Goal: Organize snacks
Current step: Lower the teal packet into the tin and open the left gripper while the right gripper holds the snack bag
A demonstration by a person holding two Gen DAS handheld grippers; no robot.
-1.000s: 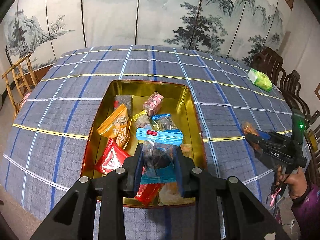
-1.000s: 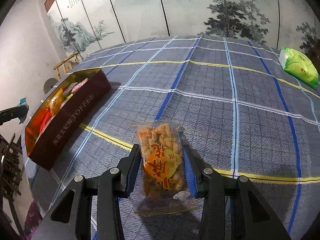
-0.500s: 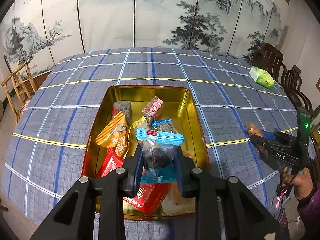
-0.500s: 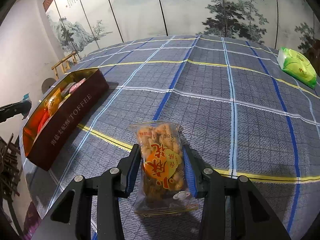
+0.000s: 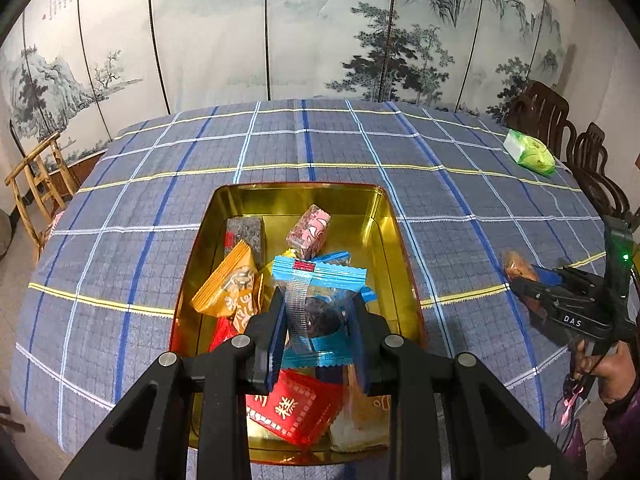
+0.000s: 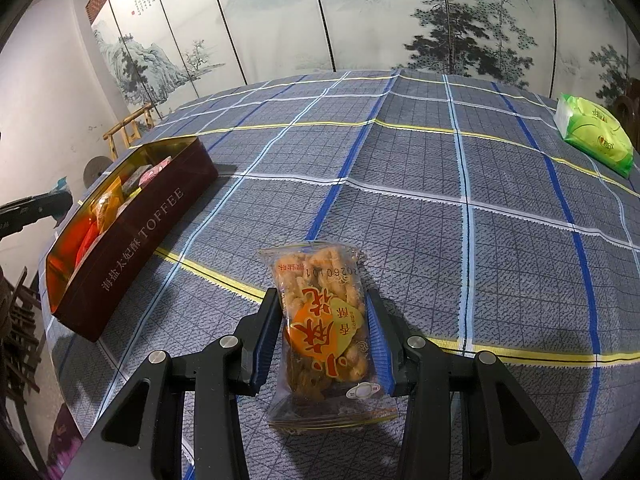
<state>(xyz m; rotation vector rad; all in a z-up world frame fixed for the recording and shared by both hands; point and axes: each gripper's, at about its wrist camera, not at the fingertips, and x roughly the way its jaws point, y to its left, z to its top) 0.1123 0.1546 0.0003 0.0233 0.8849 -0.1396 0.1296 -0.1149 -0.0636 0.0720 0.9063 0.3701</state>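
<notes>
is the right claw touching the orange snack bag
Touching. The right wrist view shows the right claw with both blue pads pressed against the orange snack bag.

A clear blue-edged packet holding a dark sweet (image 5: 316, 312) stands pinched between the left fingers (image 5: 276, 336), above the gold-lined rectangular tin (image 5: 384, 240) of wrapped snacks; a clear orange-labelled packet of fried twists (image 6: 326, 328) lies between the right fingers (image 6: 378, 340).

The left gripper (image 5: 318, 336) is matte black plastic: two angular arms with triangular cut-outs, each carrying two round silver screw heads, and its fingers (image 5: 276, 340) are faced with ribbed blue pads. The right gripper (image 6: 322, 340) is built the same way. Seen from the left wrist, its black body bears white "DAS" lettering and a small green light. A purple sleeve (image 5: 618, 436) shows below the hand (image 5: 600, 368).
</notes>
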